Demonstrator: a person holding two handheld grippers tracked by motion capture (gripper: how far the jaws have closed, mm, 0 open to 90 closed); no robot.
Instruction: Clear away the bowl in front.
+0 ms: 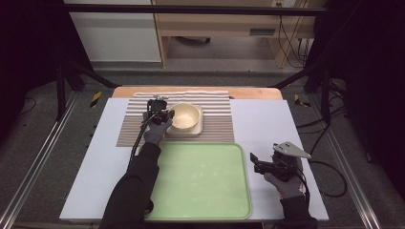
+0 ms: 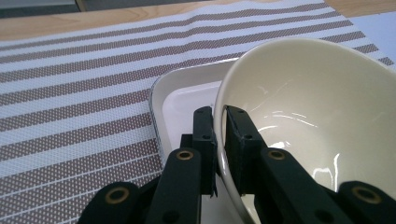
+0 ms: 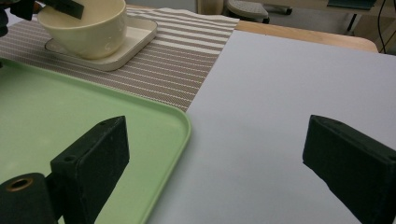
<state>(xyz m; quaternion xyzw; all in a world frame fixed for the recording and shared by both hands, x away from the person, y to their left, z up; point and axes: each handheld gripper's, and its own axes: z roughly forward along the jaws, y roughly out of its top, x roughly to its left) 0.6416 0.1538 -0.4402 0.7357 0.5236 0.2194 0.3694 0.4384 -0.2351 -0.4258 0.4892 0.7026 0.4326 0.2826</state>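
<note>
Left tongs point(image 2: 219, 140) astride bowl point(image 2: 317, 116) rim, 1 jaw inside.

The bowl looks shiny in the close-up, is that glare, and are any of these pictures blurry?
Left gripper view: yes, curved white light streaks gleam inside the bowl, all sharp, even the jaws clamped on its rim. Right gripper view: the near jaws look slightly soft; the green tray is evenly lit. High view: the table is bright, its surroundings dark.

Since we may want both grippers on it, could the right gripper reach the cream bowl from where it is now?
Probably yes. The right gripper sits open beside the green tray, and the tray between it and the cream bowl lies bare. The left gripper pinches the bowl's near-left rim, so the right-hand rim looks free.
</note>
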